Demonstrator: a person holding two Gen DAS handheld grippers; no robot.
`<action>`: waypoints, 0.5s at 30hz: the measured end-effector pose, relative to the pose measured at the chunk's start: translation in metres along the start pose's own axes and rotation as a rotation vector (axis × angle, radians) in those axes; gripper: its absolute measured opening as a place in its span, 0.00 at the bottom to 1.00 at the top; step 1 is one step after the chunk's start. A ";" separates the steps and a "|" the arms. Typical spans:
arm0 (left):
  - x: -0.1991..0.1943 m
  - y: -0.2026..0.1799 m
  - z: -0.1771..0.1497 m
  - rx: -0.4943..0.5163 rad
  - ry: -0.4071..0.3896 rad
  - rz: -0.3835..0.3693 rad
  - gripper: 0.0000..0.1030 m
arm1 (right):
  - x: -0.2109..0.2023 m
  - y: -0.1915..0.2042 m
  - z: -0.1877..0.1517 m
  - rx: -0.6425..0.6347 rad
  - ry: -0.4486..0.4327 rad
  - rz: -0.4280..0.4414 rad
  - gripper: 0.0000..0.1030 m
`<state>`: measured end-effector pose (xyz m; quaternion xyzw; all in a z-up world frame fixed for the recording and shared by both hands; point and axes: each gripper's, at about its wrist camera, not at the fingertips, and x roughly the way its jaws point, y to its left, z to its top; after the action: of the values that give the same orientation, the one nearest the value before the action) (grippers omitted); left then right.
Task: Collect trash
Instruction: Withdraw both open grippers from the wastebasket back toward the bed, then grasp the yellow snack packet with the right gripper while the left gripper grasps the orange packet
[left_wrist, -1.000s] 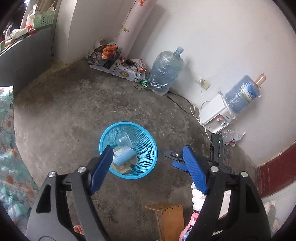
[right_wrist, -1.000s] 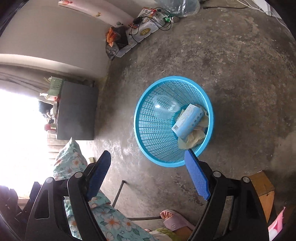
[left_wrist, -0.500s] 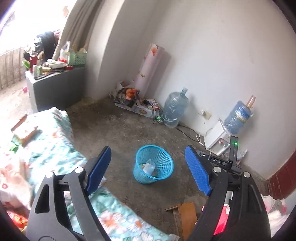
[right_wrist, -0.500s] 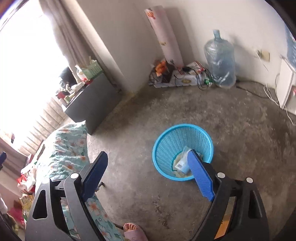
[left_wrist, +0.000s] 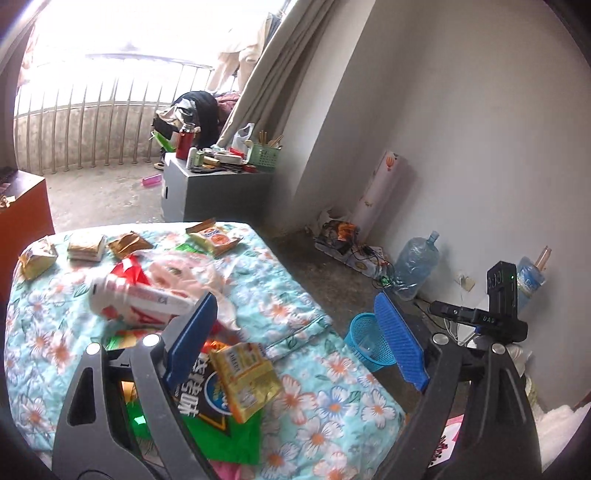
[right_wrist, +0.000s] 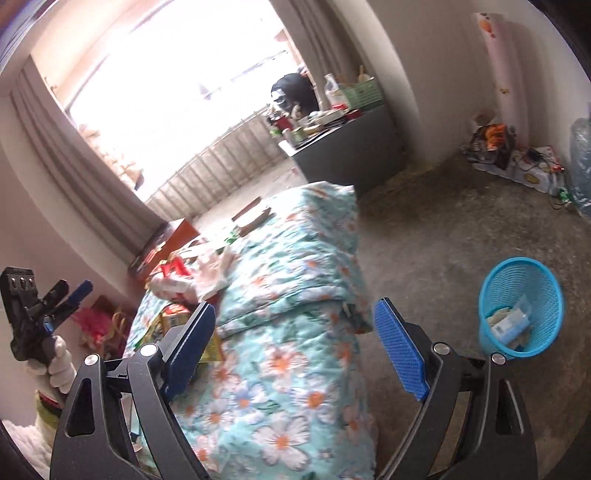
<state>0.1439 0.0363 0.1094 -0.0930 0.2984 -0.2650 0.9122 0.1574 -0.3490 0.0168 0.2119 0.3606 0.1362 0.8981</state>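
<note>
Trash lies on a floral quilt (left_wrist: 325, 417). A yellow packet (left_wrist: 245, 376) rests on a dark packet (left_wrist: 201, 400) just past my left gripper (left_wrist: 295, 299), whose jaws are opening with nothing between them. Farther off lie a white bottle (left_wrist: 136, 295), a pink plastic bag (left_wrist: 184, 273) and several snack packets (left_wrist: 214, 236). The blue basket (left_wrist: 360, 328) stands on the floor right of the bed, with a box and paper inside. My right gripper (right_wrist: 295, 302) is open and empty above the quilt (right_wrist: 288, 369), the basket (right_wrist: 495, 321) to its right.
A gloved hand (right_wrist: 55, 365) holds the left gripper at the far left of the right wrist view. A grey cabinet (left_wrist: 207, 188) with clutter stands beyond the bed. Water jugs (left_wrist: 417, 266) and cables (left_wrist: 351, 251) line the wall. Bare concrete floor (right_wrist: 443, 229) surrounds the basket.
Both grippers pulled up and away from the basket and swung toward the bed. The basket now sits small at the right; the quilt with its trash fills both views.
</note>
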 end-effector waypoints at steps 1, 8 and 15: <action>-0.003 0.005 -0.006 -0.008 0.005 0.011 0.80 | 0.009 0.012 -0.001 -0.011 0.019 0.022 0.83; 0.007 0.034 -0.061 -0.100 0.082 0.064 0.66 | 0.082 0.077 -0.029 -0.014 0.169 0.149 0.68; 0.048 0.050 -0.091 -0.178 0.211 0.093 0.44 | 0.169 0.086 -0.056 0.111 0.341 0.184 0.44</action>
<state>0.1446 0.0515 -0.0040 -0.1314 0.4191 -0.2034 0.8750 0.2287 -0.1910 -0.0774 0.2671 0.4935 0.2314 0.7947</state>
